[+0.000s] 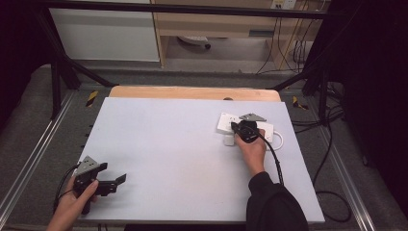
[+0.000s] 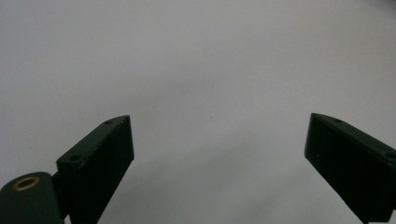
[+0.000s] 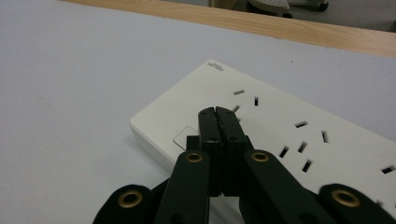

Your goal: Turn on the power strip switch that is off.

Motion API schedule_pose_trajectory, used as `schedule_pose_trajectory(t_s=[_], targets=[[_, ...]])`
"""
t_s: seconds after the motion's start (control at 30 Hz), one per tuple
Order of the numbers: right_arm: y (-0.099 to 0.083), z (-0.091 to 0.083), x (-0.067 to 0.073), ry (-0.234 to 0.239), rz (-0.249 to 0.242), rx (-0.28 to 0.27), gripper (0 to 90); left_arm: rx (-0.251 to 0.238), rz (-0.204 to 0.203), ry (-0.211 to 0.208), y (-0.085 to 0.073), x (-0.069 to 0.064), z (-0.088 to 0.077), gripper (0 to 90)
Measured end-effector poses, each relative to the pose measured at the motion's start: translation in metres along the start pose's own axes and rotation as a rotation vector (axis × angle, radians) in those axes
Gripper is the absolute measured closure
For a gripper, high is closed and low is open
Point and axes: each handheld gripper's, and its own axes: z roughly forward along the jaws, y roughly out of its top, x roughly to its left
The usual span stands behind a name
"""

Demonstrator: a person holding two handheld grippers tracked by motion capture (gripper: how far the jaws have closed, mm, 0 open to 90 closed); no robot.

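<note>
Two grippers, read left to right: left gripper [image 1: 113,182] at the near left corner, jaws wide, empty, well apart from everything; right gripper [image 3: 218,114] far right, jaws pressed together, tips over the white power strip [image 3: 280,126], beside its square button [image 3: 185,138], long axis running rightward.

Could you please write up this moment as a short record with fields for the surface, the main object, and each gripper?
surface: white table top with a wooden strip along its far edge
main object: white power strip lying flat at the far right of the table, sockets facing up
small item: white object beside the strip, too small to identify
right gripper: jaws shut with nothing between them, tips over the strip's end near its square button
left gripper: jaws open, nothing between them, over bare table at the near left
</note>
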Motion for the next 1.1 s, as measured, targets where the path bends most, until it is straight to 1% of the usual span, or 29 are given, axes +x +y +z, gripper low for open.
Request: schedule_pose_trajectory(t_s=[0.07,0.13,0.33,0.37,0.47,0.57,0.67,1.1], targets=[[0.0003,0.0000,0.0017,-0.009,-0.015,0.003,90.0,0.000,0.001,-0.001,0.0000,-0.0001,-0.0001,8.1],[0.0001,0.0000,0.0009,-0.003,-0.012,0.001,90.0,0.001,0.001,-0.001,-0.0001,-0.0001,0.0000,8.1],[-0.0005,0.0003,0.0002,-0.004,-0.011,0.001,90.0,0.001,0.001,-0.001,-0.0001,-0.0004,0.0002,8.1],[-0.0009,0.0006,-0.0002,-0.008,-0.011,0.008,90.0,0.001,0.001,-0.001,-0.0001,-0.0004,0.0002,8.1],[-0.0019,-0.0003,-0.0047,-0.013,0.021,0.005,90.0,0.002,0.002,-0.002,-0.0001,-0.0005,0.0003,8.1],[-0.0008,-0.0004,-0.0051,-0.010,0.008,0.013,90.0,0.003,0.002,-0.004,0.0000,-0.0008,0.0006,8.1],[-0.0008,-0.0005,-0.0052,-0.006,0.023,0.013,90.0,0.003,0.003,-0.002,0.0001,-0.0006,0.0005,8.1],[0.0009,0.0007,-0.0046,-0.002,0.030,0.014,90.0,0.004,0.001,-0.002,-0.0002,-0.0002,0.0005,8.2]])
